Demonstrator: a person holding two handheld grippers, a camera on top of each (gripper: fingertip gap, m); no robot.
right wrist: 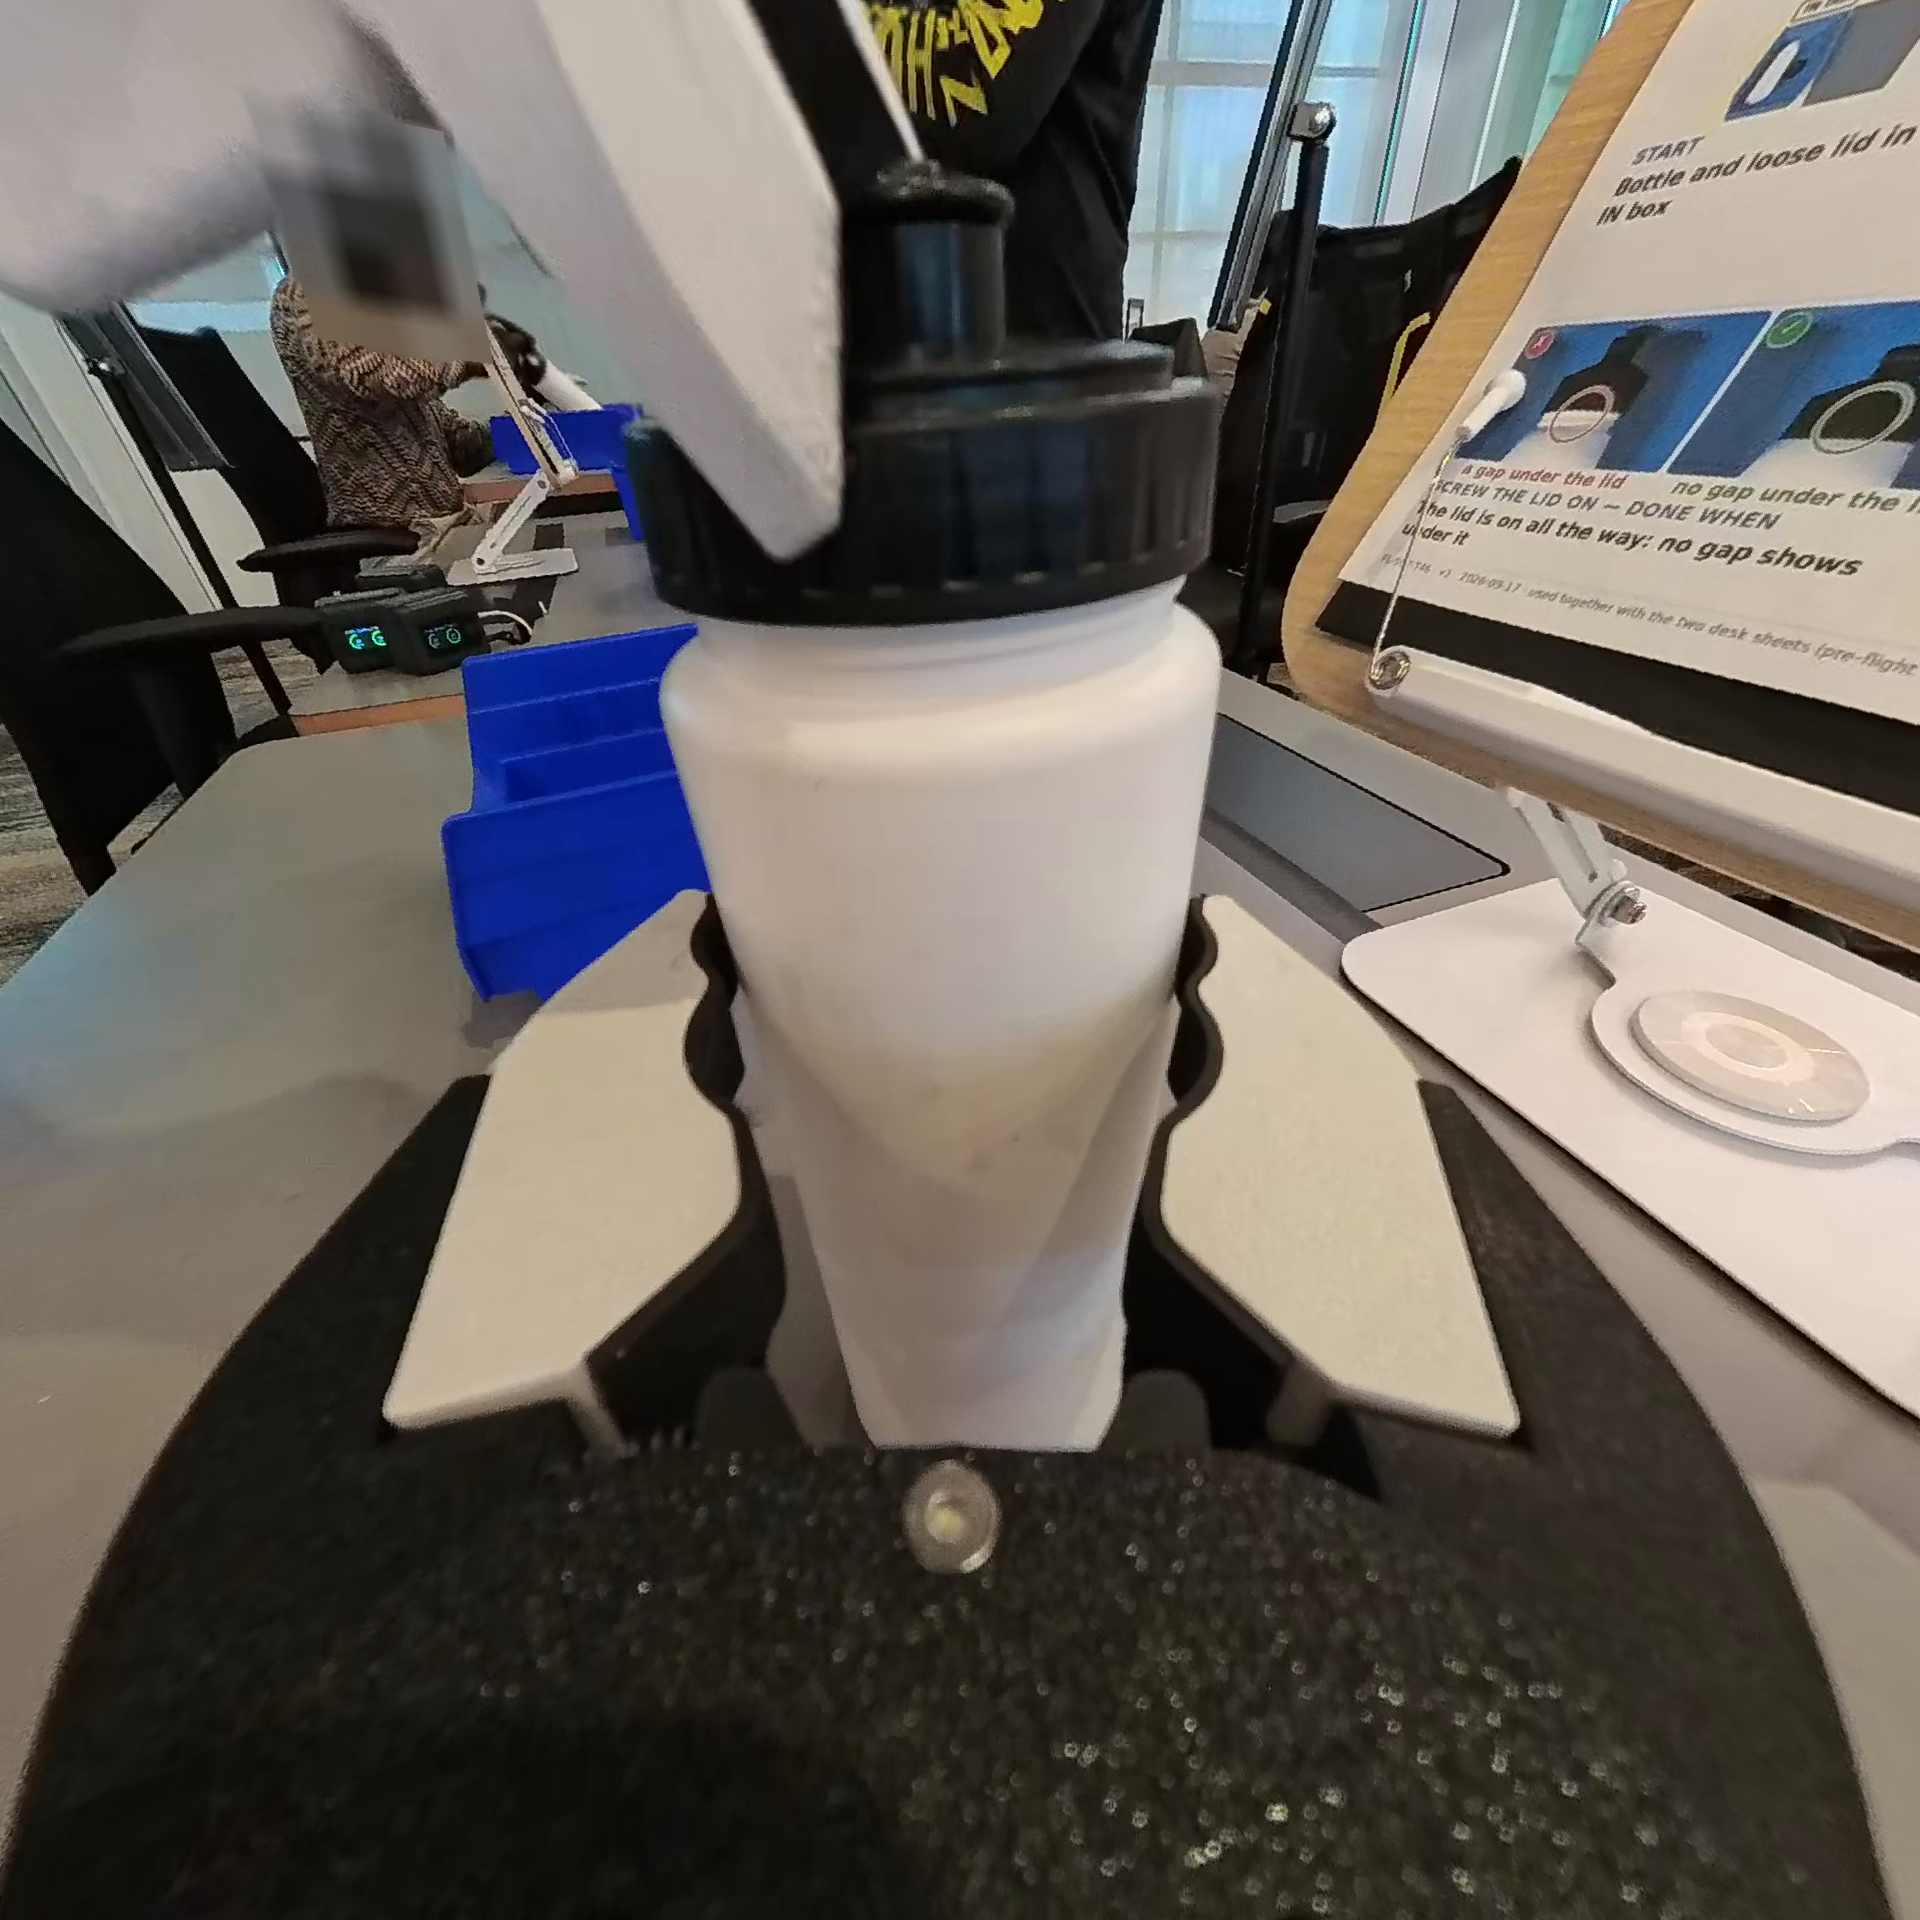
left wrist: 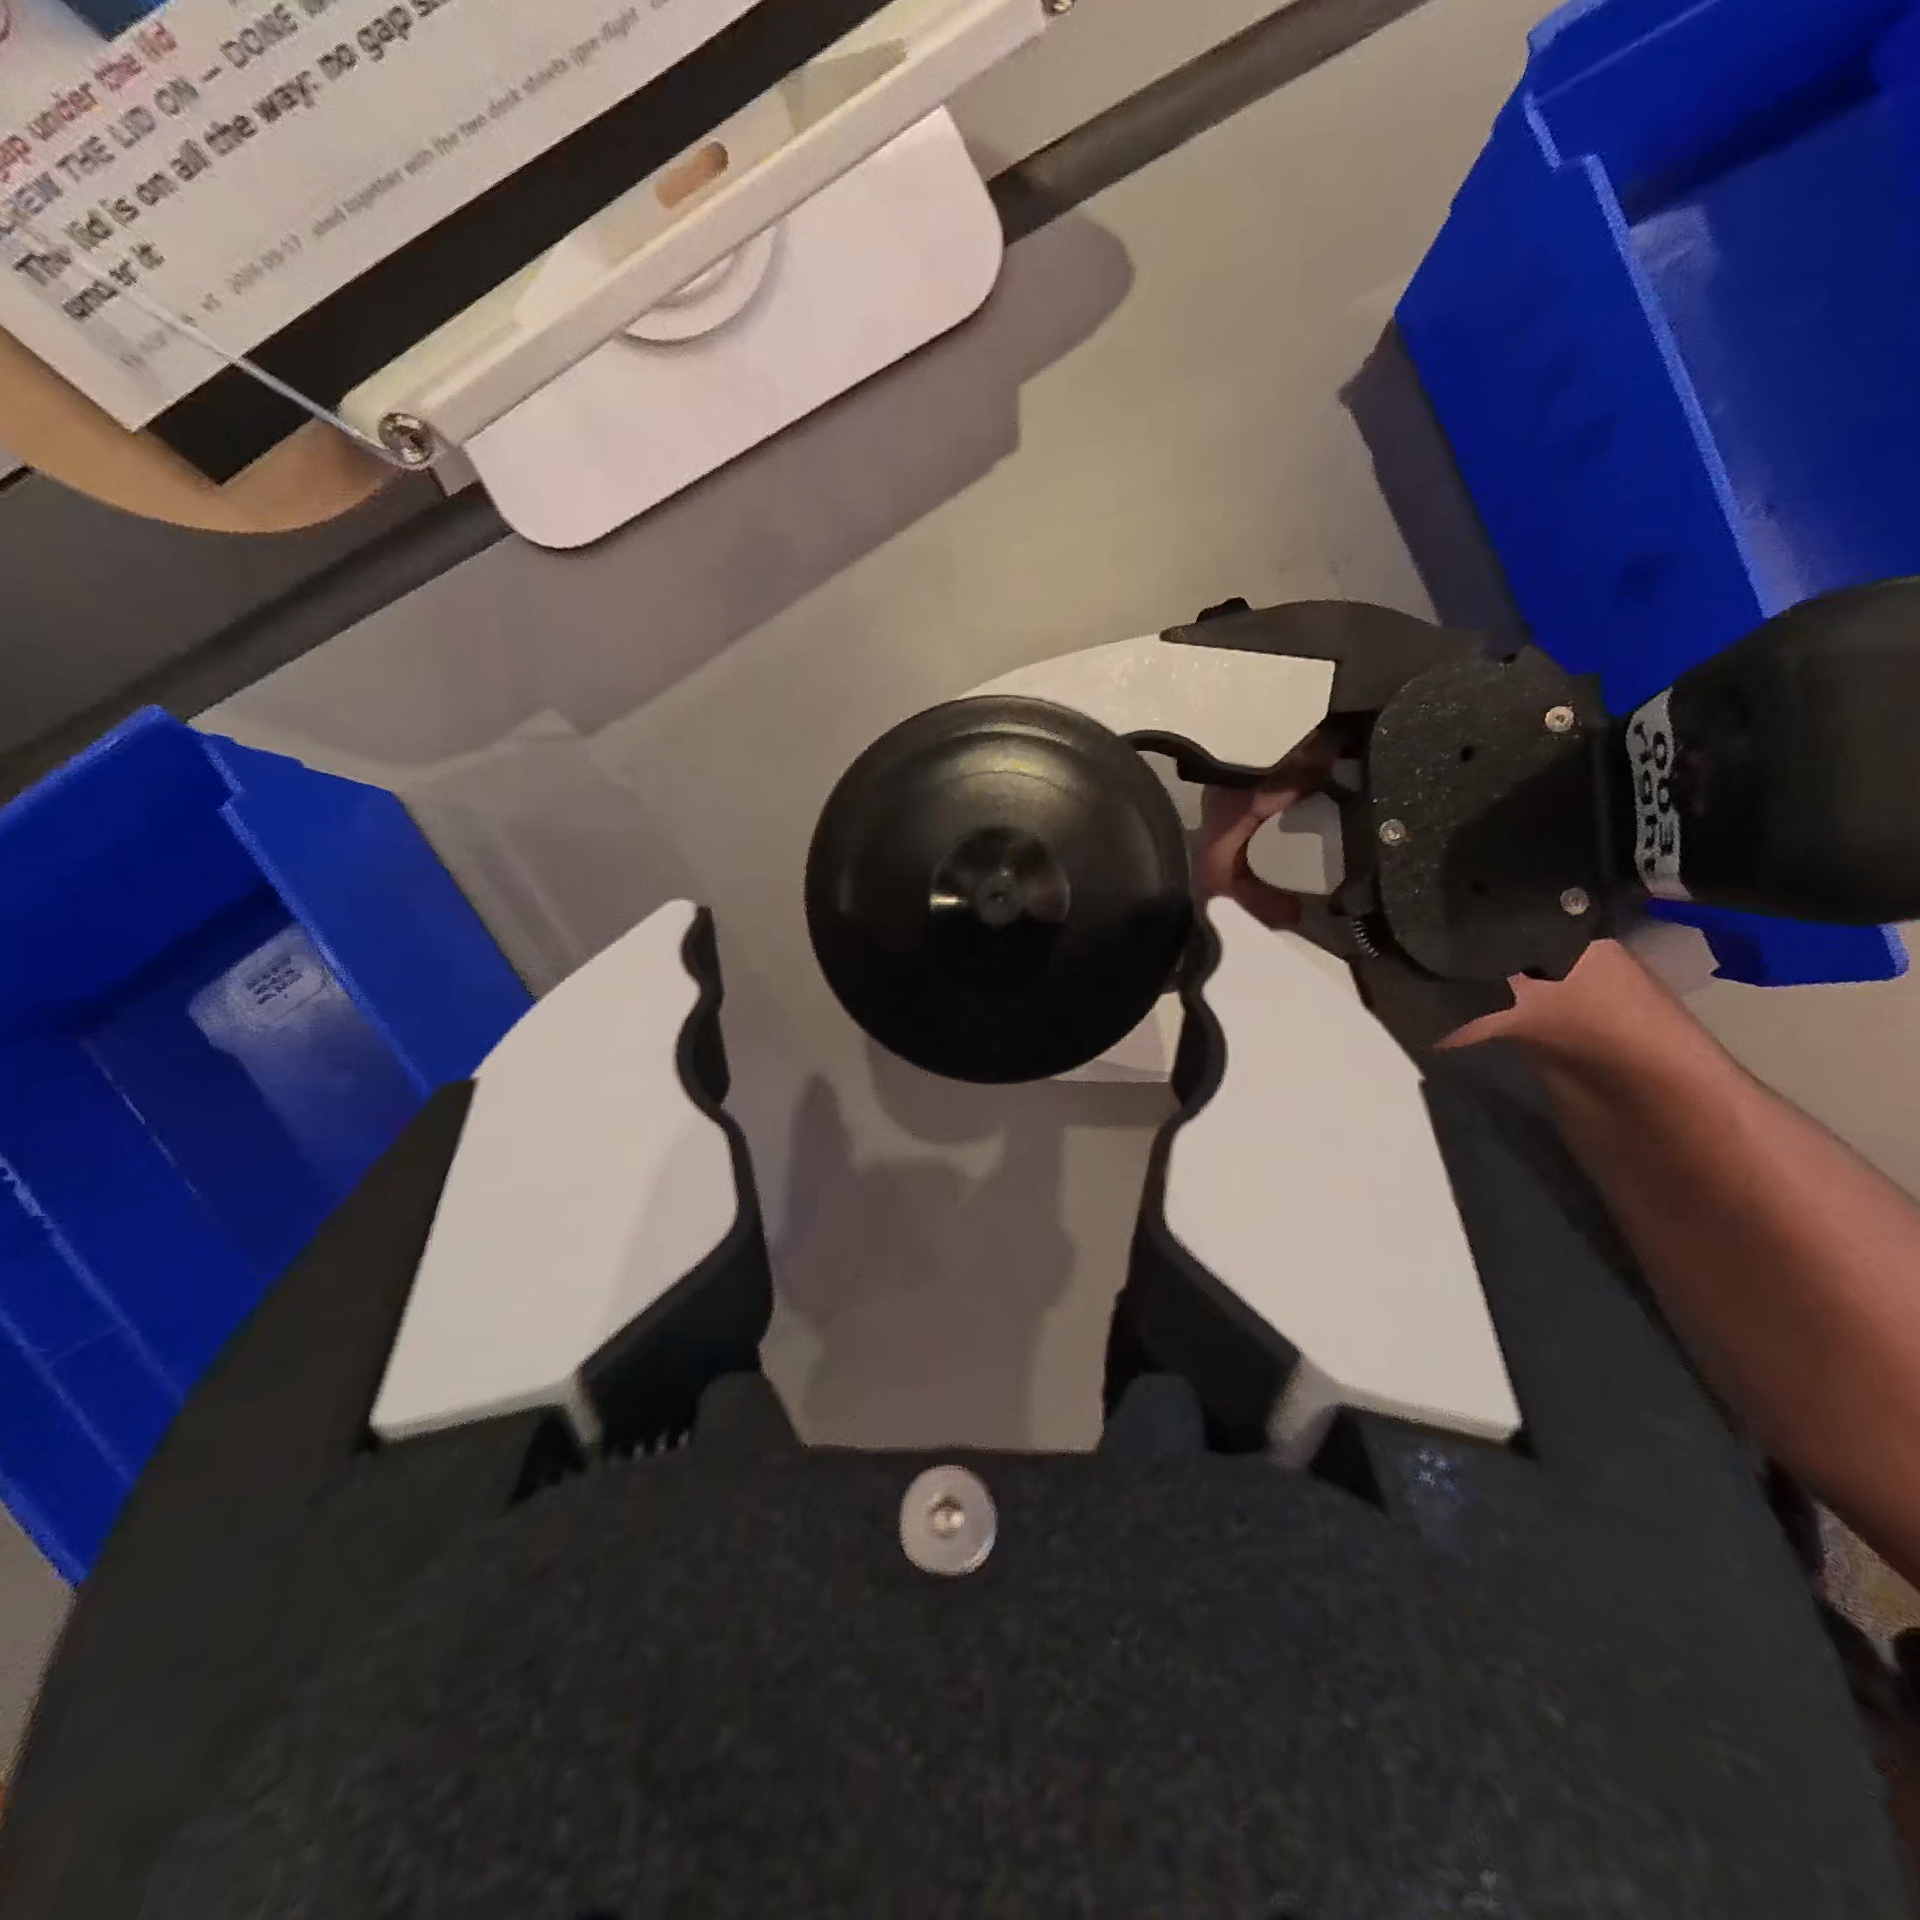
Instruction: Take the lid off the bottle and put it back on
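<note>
On the grey counter (right wrist: 260, 862), my right jaws (right wrist: 951, 997) pinch the white bottle (right wrist: 940, 831) upright. Its black lid (right wrist: 935, 499) sits on; my left jaws (left wrist: 951, 997) spread around it, so unscrewing or tightening remains.

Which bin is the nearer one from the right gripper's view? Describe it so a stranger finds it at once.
Start at the white bottle clamped upright in the right gripper. Just left of it, on the grey table, sits a blue bin. Unlike the farther blue bin, it has stepped inner walls.

Bottle (right wrist: 935, 935) base hidden, perhaps behind jaws
</note>
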